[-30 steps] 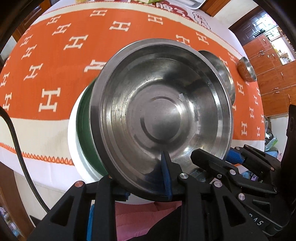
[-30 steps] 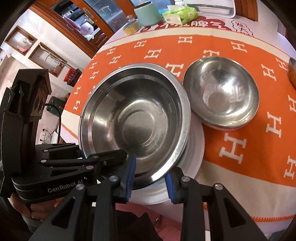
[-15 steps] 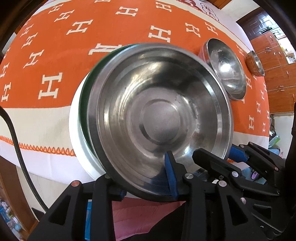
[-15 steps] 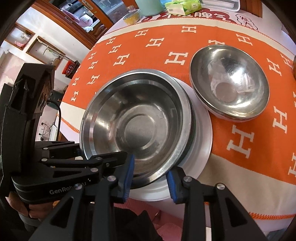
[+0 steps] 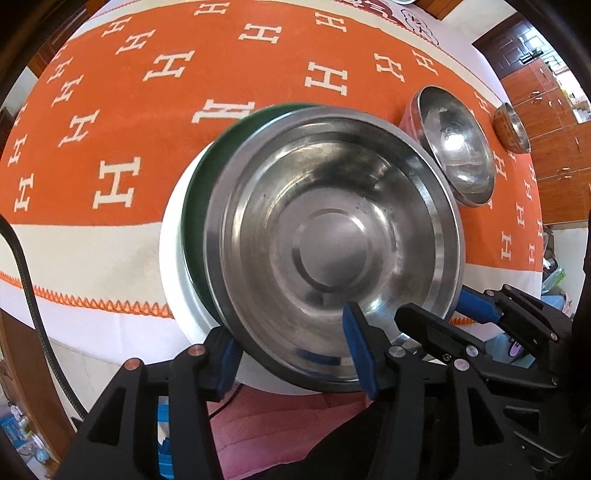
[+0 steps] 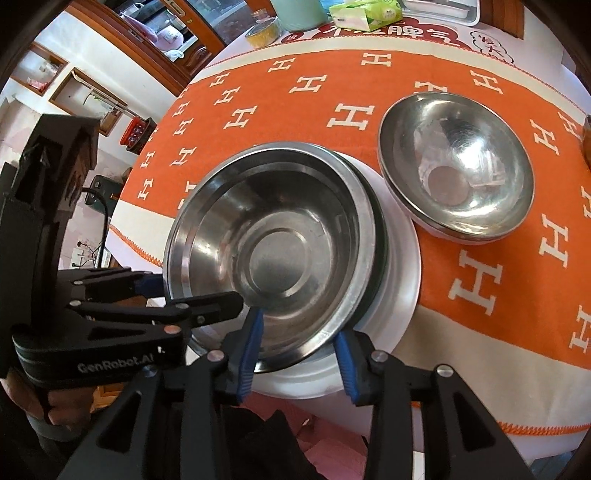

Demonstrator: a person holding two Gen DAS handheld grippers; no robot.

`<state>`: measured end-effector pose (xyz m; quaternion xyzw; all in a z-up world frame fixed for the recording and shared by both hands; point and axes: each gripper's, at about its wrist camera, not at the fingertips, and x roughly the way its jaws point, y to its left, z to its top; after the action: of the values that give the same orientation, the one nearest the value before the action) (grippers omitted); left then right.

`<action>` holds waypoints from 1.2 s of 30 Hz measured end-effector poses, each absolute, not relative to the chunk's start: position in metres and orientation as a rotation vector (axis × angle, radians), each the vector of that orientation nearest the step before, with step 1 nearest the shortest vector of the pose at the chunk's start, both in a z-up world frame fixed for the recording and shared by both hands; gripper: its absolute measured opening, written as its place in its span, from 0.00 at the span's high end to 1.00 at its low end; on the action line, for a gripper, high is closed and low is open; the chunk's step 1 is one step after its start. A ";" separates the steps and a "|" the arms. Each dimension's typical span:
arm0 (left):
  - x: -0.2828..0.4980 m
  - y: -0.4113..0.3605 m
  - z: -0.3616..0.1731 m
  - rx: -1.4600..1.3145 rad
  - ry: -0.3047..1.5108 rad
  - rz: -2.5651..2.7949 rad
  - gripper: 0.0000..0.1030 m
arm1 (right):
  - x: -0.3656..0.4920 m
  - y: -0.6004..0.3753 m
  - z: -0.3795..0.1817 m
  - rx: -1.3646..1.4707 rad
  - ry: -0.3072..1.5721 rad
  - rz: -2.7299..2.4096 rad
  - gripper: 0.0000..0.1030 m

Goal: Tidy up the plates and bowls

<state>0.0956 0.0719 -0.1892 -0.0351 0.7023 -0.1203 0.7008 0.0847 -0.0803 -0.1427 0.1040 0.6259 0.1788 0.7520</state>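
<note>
**Both Tongs Let Go of the Big Steel Bowl**

Left gripper is spreading right now, its blue pads parting either side of the near rim of the large steel bowl, with the rim between them and daylight showing at the outer pad. Right gripper is easing apart too, straddling that same near rim from its own side; its pads look just clear of the metal, though contact is hard to rule out.

Directly ahead of both tongs, the bowl sits nested in a dark green dish, which rests on a white plate. It looks slightly off-centre in the stack, crowding the near side. The sound play here, by the look of it, is to finish releasing evenly, one side not dragging the rim, then lift straight up and away so the stack isn't nudged. Steel on glaze slides easily, and the plate lies close to the table's near edge.

Beyond and to the right of the tongs, a smaller steel bowl sits just beside the white plate, probably the next candidate for stacking. Further right again, a brownish bowl waits well apart.

Underneath it all: an orange tablecloth patterned with white H shapes, cream-bordered. Wooden cabinets line the room off to the right; a tissue pack lies at the table's far side.
</note>
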 end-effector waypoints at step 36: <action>0.116 0.035 -0.137 0.099 1.507 -0.330 0.42 | 0.074 -0.133 -0.115 0.271 1.262 0.312 0.56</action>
<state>0.1156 0.0351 -0.1368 0.0446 0.6807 -0.1492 0.7158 0.0745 -0.1334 -0.1154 0.1260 0.5855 0.1446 0.7877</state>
